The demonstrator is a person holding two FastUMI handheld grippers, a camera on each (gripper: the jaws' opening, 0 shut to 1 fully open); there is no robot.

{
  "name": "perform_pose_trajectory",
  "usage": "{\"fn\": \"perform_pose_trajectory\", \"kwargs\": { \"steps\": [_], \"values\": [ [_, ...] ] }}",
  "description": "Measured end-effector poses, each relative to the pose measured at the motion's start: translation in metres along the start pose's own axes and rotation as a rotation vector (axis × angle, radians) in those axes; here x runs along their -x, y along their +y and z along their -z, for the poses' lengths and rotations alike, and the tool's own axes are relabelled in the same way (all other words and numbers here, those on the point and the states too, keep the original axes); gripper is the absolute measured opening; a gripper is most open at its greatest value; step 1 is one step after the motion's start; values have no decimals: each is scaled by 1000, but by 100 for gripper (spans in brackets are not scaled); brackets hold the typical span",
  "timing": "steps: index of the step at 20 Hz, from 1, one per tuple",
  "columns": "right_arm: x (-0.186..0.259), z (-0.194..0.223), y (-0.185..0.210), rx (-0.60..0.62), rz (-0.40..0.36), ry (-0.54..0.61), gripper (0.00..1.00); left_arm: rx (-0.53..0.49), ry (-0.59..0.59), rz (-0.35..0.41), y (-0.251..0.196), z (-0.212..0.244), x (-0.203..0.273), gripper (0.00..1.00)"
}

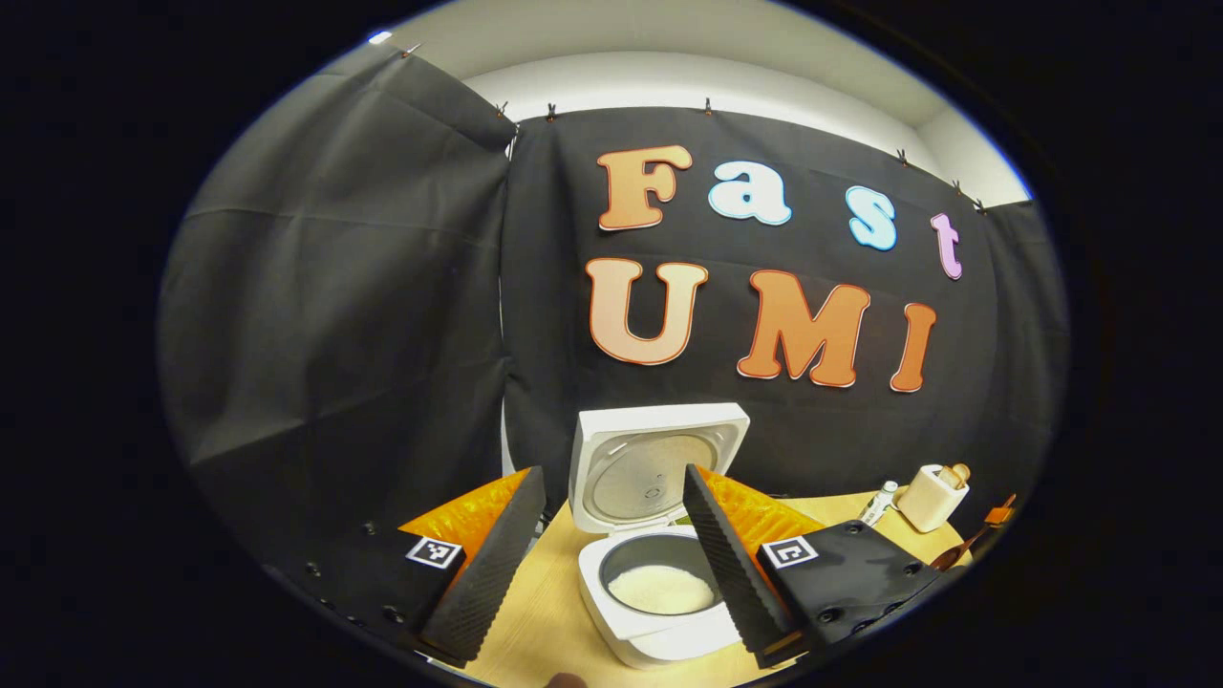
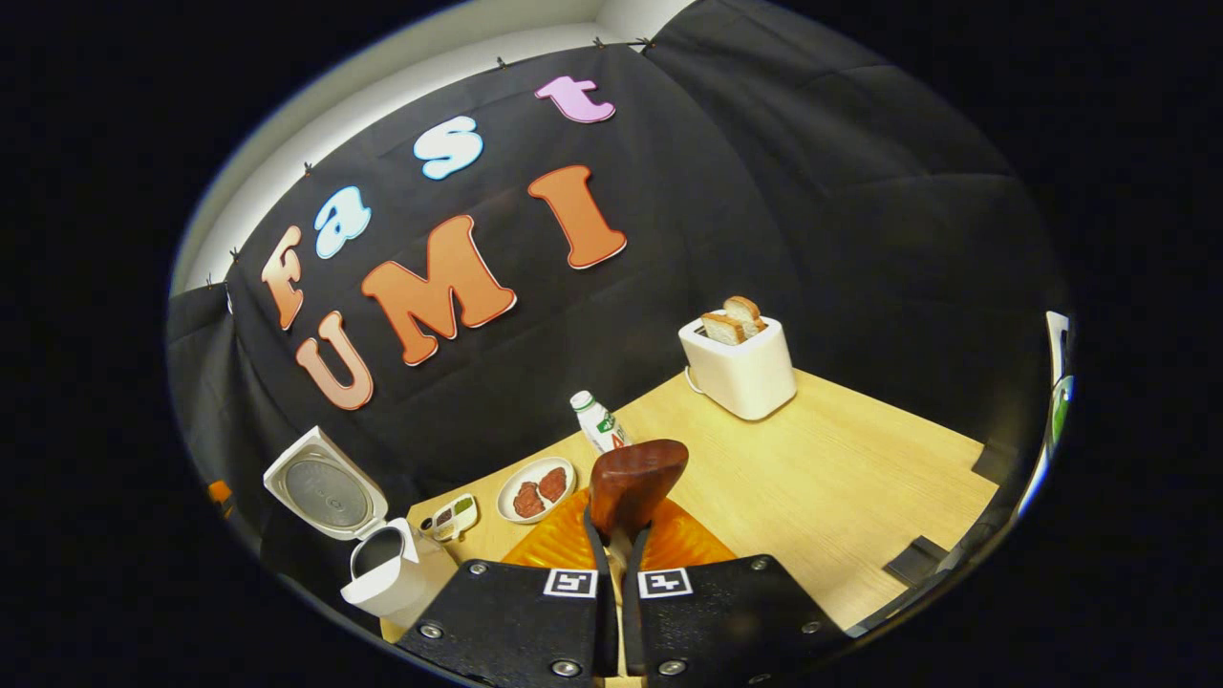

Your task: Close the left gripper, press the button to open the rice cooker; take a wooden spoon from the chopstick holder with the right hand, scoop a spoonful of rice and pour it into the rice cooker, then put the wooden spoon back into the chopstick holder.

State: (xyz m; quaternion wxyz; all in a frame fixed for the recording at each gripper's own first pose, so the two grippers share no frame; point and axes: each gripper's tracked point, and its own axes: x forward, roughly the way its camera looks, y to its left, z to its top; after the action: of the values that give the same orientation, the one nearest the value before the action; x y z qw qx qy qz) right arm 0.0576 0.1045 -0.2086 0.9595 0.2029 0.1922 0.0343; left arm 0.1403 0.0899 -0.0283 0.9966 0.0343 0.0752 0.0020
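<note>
Rice cooker (image 1: pixel 659 535) stands open on the bench (image 1: pixel 535 612), its lid (image 1: pixel 654 459) tipped back toward twelve o'clock and white rice (image 1: pixel 661 588) lying in the pot, so the button press looks done. The left tool (image 1: pixel 611 564) hangs over it with both fingers spread wide and nothing between them. At three o'clock in the left gripper view the chopstick holder (image 1: pixel 932 497) waits near the bench edge. In the right gripper view the right tool (image 2: pixel 619 554) is clamped on the handle of the wooden spoon (image 2: pixel 632 483), whose bowl rises at twelve o'clock; whether it carries rice cannot be told. Judging from this, the spoon's return to the holder is what remains.
</note>
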Motion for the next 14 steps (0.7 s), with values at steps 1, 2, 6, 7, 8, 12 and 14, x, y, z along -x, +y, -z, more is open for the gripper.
{"fn": "perform_pose_trajectory", "kwargs": {
  "steps": [1,2,6,7,8,12,14],
  "values": [
    [-1,5,-7,0,8,7,1,-1,-2,0,-3,-1,0,99],
    [-2,12,-11,-3,10,16,1,-5,-3,-2,-5,-2,0,99],
    [-12,39,-24,-24,4,55,1,-25,-19,-6,-15,-10,3,99],
    [-14,46,-25,-25,0,65,2,-33,-18,-8,-16,-10,4,99],
    [-16,52,-25,-22,-8,72,1,-37,-17,-12,-16,-10,6,99],
    [-25,76,-32,7,1,97,1,-41,9,-14,-21,-5,11,98],
    [-28,83,-35,24,1,99,1,-50,5,-26,-21,-7,12,99]
  ]
}}
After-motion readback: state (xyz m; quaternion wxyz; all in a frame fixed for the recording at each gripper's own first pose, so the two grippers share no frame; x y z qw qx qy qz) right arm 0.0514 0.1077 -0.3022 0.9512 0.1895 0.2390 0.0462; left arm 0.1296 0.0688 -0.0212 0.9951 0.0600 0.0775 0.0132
